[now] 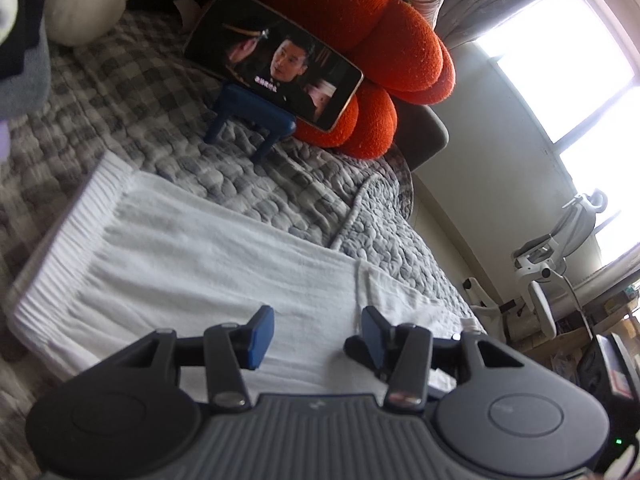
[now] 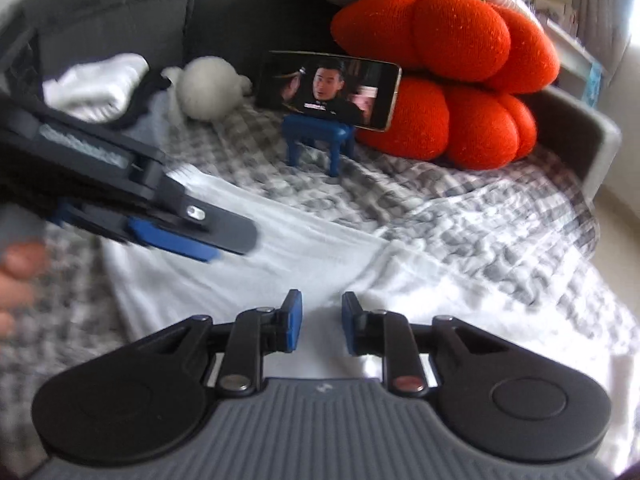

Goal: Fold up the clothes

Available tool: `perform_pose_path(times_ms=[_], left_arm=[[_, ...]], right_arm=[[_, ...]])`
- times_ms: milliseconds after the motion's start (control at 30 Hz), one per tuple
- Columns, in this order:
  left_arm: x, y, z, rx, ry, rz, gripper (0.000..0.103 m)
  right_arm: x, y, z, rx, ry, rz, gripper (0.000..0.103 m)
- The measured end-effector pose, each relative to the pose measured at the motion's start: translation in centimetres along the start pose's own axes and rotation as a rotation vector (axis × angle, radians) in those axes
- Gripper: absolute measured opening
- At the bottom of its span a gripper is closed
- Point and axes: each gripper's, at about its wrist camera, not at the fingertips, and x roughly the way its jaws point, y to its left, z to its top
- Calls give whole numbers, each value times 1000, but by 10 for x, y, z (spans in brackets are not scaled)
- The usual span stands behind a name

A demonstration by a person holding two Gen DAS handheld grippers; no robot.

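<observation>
Left gripper (image 1: 318, 336) jaws apart, nothing between the blue pads, hovering just over the white garment (image 1: 192, 256). Right gripper (image 2: 318, 326) jaws also apart with a narrower gap, empty, right above the same white fabric (image 2: 280, 264); contact with the cloth can't be told in either view.

Garment: soft white ribbed knit, laid flat as a long rectangle on the bed, with a tighter ribbed band along its far left end in the left wrist view and a seam running near the left gripper's right finger. Its near edge is hidden under both gripper bodies.

Bedspread (image 1: 280, 184): puckered grey-and-white check quilt, bumpy texture. Orange cushion (image 2: 452, 76): lumpy rounded lobes, nubby knit. Phone (image 2: 330, 90) sits landscape on a small blue plastic stand (image 2: 318, 140), leaning by the cushion, screen lit. White fluffy plush (image 2: 208, 88) at the back, blurred. Pile of clothes (image 2: 96, 88) at the far left, blurred and partly cut off behind the left gripper. Fingers of a hand (image 2: 18, 280) at the frame's left edge, blurred. Office chair (image 1: 552, 272) beside the bright window, washed out.
</observation>
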Motion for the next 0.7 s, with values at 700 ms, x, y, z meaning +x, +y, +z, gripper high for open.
perform_pose_path(times_ms=[700], left_arm=[[16, -13, -2, -3, 37, -66, 52]], right_arm=[[-25, 0, -18, 83, -20, -57, 32]])
